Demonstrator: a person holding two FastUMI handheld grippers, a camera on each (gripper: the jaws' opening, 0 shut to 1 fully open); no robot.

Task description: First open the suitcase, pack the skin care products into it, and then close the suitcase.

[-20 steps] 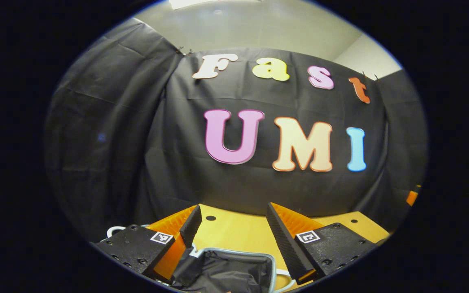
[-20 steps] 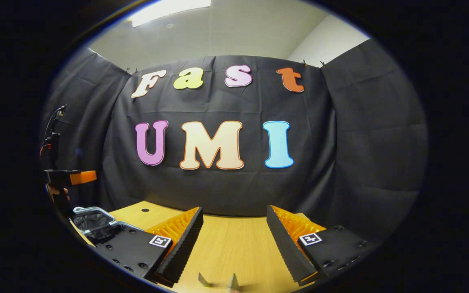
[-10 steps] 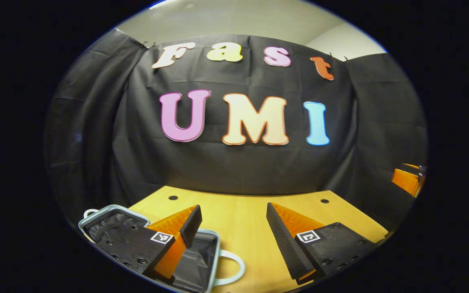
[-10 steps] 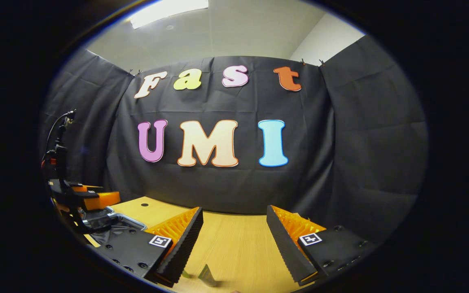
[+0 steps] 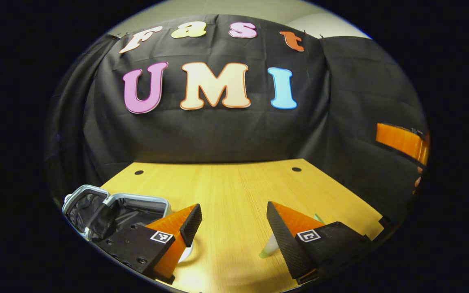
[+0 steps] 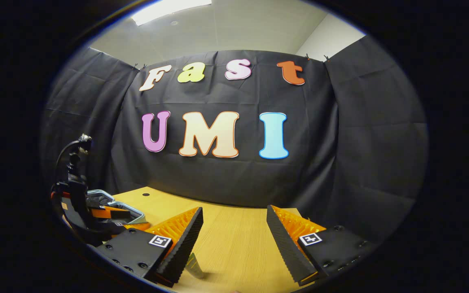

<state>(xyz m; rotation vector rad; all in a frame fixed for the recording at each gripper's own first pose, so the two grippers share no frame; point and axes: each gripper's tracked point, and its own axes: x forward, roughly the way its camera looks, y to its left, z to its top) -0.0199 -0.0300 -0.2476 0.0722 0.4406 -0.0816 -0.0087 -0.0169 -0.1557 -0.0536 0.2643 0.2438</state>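
The suitcase (image 5: 114,211) is lying open on the table (image 5: 234,183). Right of it, a pale skin care tube (image 5: 269,248) is peeking past the left gripper (image 5: 232,221), jaws released; the right gripper (image 6: 234,232) is likewise gaping, empty. A careless approach could knock the tube away.

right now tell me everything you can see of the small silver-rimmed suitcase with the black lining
The small silver-rimmed suitcase with black lining lies open on the light wooden table, at the left in the left gripper view. Both halves face up, each with a rounded pale metallic-looking rim and crumpled black fabric inside; nothing visible is packed in them. A whitish loop handle pokes out beside the left gripper, whose finger block hides the near corner. In the right gripper view its rim peeks out behind the left gripper's body.
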